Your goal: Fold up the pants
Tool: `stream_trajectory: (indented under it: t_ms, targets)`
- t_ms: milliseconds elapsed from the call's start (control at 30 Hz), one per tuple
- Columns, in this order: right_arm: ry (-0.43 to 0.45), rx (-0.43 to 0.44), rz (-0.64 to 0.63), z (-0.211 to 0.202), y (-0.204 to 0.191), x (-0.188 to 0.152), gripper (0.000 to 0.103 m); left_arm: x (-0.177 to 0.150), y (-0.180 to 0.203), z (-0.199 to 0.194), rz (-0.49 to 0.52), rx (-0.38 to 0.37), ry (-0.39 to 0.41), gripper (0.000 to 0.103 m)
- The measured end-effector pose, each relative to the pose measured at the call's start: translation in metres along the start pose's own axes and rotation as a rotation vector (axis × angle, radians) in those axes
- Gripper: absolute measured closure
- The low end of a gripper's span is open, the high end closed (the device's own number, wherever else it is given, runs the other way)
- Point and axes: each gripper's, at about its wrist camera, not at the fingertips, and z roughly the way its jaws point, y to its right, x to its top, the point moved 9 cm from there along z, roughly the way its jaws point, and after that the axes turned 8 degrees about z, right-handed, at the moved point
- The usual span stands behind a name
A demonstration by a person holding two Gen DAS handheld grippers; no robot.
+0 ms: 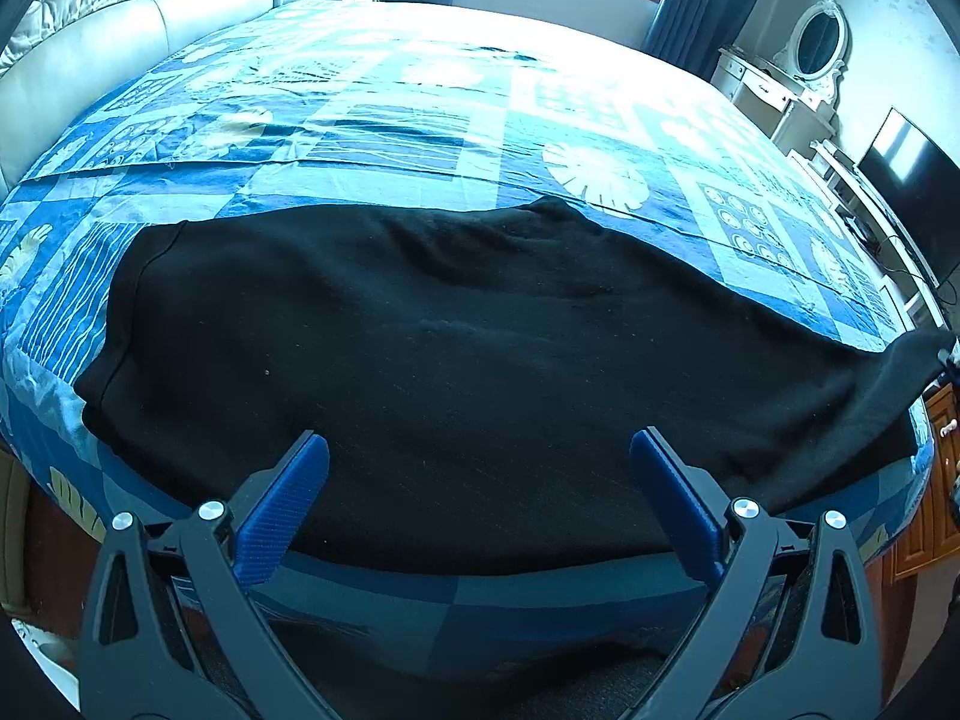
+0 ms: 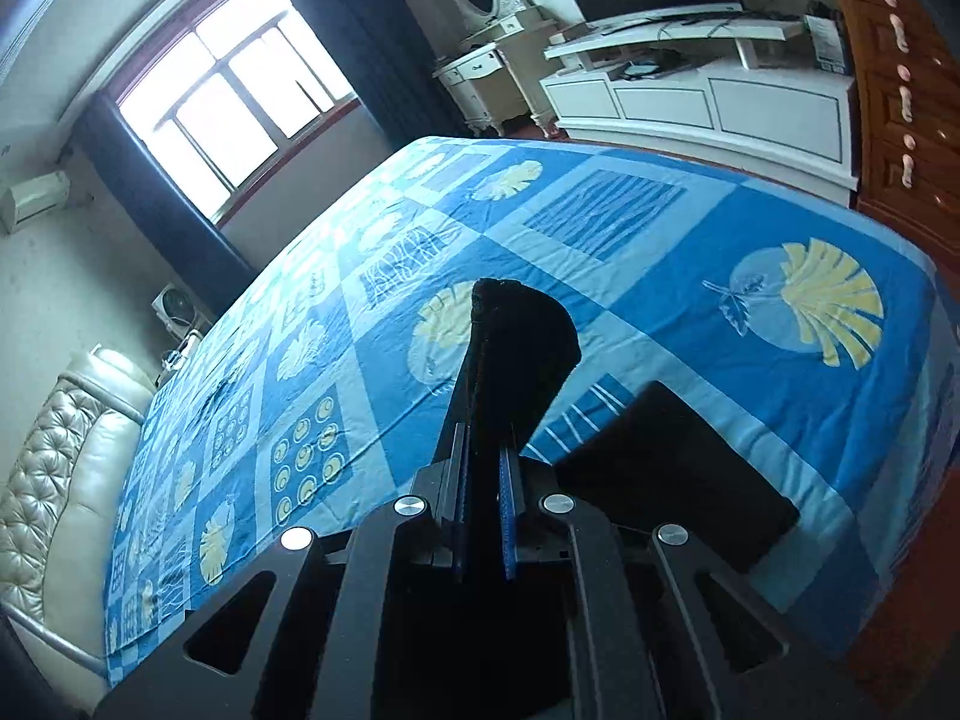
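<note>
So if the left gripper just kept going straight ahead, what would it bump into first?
Most likely the black pants spread on the bed. The open left gripper points down at them, with nothing in between.

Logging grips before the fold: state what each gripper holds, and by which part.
Right gripper is shut on the black pants, pinching an end of the fabric. Left gripper is open above them, holding nothing.

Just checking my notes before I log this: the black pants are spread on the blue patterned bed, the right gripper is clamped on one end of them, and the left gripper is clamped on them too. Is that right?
Not quite. The left gripper is open above the black pants, gripping nothing, as the left wrist view shows. The rest stands: the pants lie on the blue patterned bed, and the right gripper is clamped on one end.
</note>
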Motion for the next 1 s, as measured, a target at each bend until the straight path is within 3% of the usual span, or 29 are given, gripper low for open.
stream_trajectory:
  t_ms: [233,433,633,700,833,867,933,967,1000]
  targets:
    - [-0.046,0.013,0.196,0.015,0.070,-0.029,0.095,-0.006,0.004,0.001,0.006,0.005,-0.018,0.002]
    - [-0.071,0.071,0.331,0.021,0.099,-0.049,0.095,-0.011,0.000,0.000,0.002,0.013,-0.028,0.002]
    - [-0.067,0.149,0.434,0.022,0.108,-0.053,0.082,-0.016,-0.007,0.000,-0.001,0.022,-0.031,0.002]
    - [-0.057,0.169,0.450,0.021,0.107,-0.050,0.071,-0.018,-0.009,0.000,-0.008,0.025,-0.036,0.002]
    - [-0.033,0.152,0.468,0.020,0.110,-0.040,0.069,-0.021,-0.013,0.000,-0.016,0.027,-0.047,0.002]
    - [-0.032,0.133,0.457,0.022,0.110,-0.038,0.069,-0.021,-0.013,0.000,-0.016,0.029,-0.048,0.002]
    - [-0.037,0.092,0.419,0.025,0.110,-0.035,0.083,-0.022,-0.012,-0.001,-0.013,0.031,-0.051,0.002]
    - [-0.041,0.083,0.404,0.025,0.109,-0.034,0.095,-0.022,-0.012,-0.001,-0.013,0.030,-0.050,0.002]
    - [-0.036,0.077,0.389,0.023,0.111,-0.032,0.095,-0.022,-0.011,-0.002,-0.012,0.028,-0.048,0.002]
